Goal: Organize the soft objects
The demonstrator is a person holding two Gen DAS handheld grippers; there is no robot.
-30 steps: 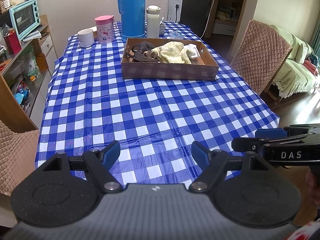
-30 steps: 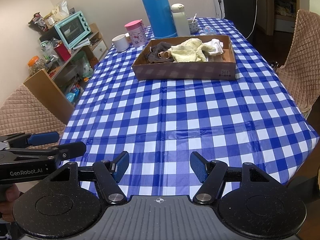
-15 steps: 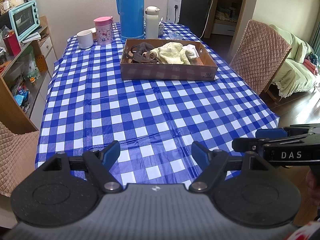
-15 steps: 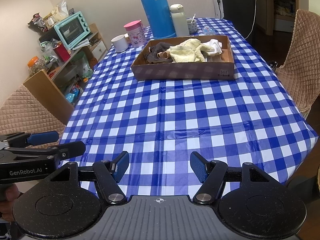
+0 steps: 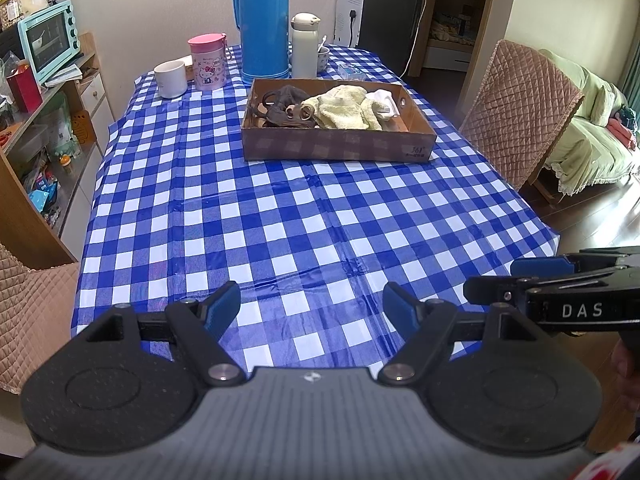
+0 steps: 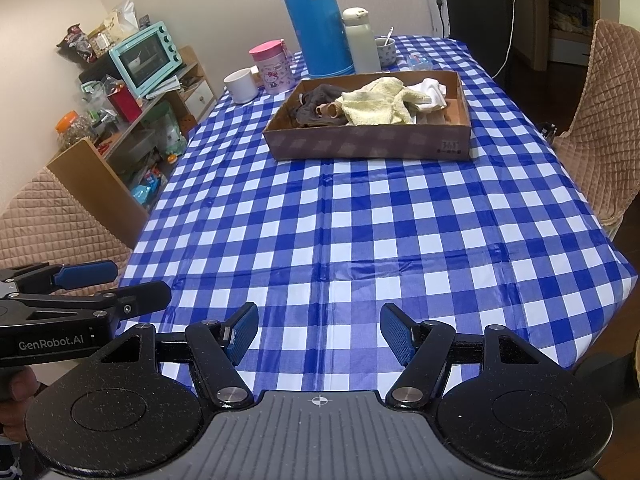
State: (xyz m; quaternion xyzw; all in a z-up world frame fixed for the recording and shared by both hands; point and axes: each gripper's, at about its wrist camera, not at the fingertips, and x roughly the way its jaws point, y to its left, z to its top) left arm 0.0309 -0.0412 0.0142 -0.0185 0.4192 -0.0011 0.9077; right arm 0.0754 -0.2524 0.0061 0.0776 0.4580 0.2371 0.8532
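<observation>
Soft objects sit bunched in the cardboard box (image 5: pixel 338 148), upper centre of the left wrist frame: dark brown cloth (image 5: pixel 282 106) at the box's left end, pale yellow towel (image 5: pixel 344 112) in the middle and overlapping it, white cloth (image 5: pixel 384 102) toward the right, with bare box floor beyond that. All three lie inside the walls, none on the checked tabletop (image 5: pixel 304 216). This fits either a pile waiting to be sorted or items just dropped in and done; can't tell which. If more handling is needed, my judgement: come in from above the near wall, pinch a single layer at a free edge, since the yellow and brown pieces overlap and could drag together; lift clear of the wall so the light box doesn't slide. Behind the box: blue thermos (image 5: pixel 262 20), white flask (image 5: pixel 304 44), pink cup (image 5: pixel 208 60), white mug (image 5: pixel 171 78); avoid knocking these on a long reach. Left tool (image 5: pixel 312 306) at lower centre of its frame, fingers spread wide, holding nothing, over the near tabletop edge, well apart from the box. Right tool (image 6: pixel 318 330) likewise wide apart and empty, lower centre of the right wrist frame.
</observation>
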